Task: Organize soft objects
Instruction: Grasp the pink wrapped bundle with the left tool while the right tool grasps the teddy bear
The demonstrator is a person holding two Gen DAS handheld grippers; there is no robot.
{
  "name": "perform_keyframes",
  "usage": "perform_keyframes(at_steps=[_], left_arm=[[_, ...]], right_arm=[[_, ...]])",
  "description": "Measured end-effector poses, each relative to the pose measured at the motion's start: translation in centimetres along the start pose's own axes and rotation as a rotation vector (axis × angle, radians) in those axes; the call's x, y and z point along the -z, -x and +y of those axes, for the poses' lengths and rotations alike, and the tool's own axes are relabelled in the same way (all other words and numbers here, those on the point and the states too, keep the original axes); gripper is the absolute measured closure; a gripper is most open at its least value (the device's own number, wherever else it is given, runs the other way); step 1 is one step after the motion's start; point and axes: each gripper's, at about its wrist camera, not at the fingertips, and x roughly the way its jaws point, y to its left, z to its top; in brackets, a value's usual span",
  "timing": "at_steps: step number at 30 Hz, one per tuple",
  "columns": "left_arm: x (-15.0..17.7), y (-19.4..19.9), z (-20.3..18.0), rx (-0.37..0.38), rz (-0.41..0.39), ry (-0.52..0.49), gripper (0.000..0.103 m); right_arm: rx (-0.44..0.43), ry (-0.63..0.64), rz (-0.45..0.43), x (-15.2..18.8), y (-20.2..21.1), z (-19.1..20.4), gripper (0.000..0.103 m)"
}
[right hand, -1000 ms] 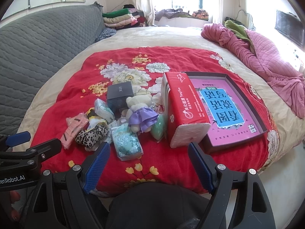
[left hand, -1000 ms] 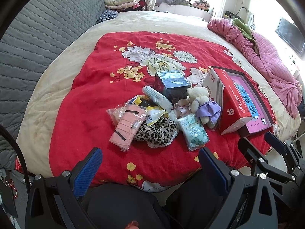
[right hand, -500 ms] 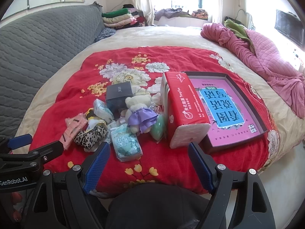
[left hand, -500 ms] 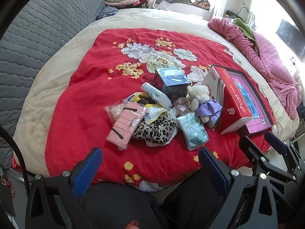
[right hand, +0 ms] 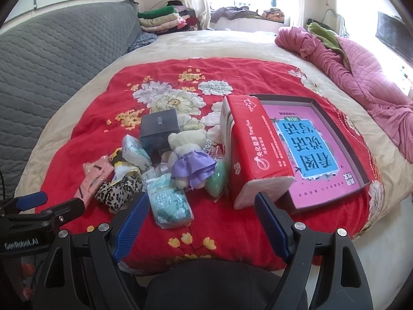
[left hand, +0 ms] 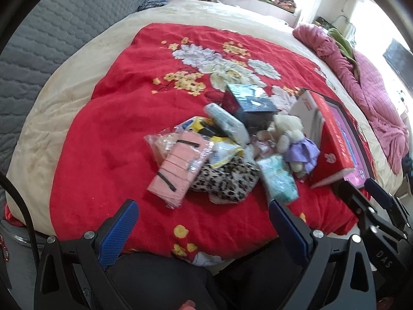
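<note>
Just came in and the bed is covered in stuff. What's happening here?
A person holds a two-finger gripper in each hand, both open and empty, hovering at the near edge of the red blanket. Nothing is picked up yet. The pile waits untouched: a pink packet, a leopard-print cloth, a teal tissue pack, a teddy in a purple dress. Beside them stand a red tissue pack and an open tray.

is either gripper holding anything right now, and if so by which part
Nothing is held. The left gripper and right gripper are both open, with empty gaps, short of the pile of soft items on the red blanket.
</note>
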Motion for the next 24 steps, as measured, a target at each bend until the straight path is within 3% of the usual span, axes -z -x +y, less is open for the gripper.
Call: perform_keyframes(at_steps=[9,15,20,22,24], left_arm=[[-0.7,-4.2,4.1,0.003,0.136,0.081,0.002],[-1.6,-6.7,6.3,-0.031,0.168,0.087,0.002],[-2.1,-8.4,6.4,-0.008,0.209,0.06,0.003],[-2.2,-8.8,6.0,0.008,0.221,0.045,0.011],[-2.2,-9.2,5.7,0.021,0.23,0.045,0.026]], right_arm=[[-0.001,0.06,0.05,-2.1,-3.4,0.6,0.019],[-0.017,0.092,0.082,-3.2,-5.5,1.4,0.019],[-0.009,0.114,0.099,-3.8,-6.6,1.5,0.019],[-0.008,0.122,0.1,-4.1,-7.0,1.6,0.019],[-0.002,0.13,0.102,-4.4,-7.4,1.7,0.019]])
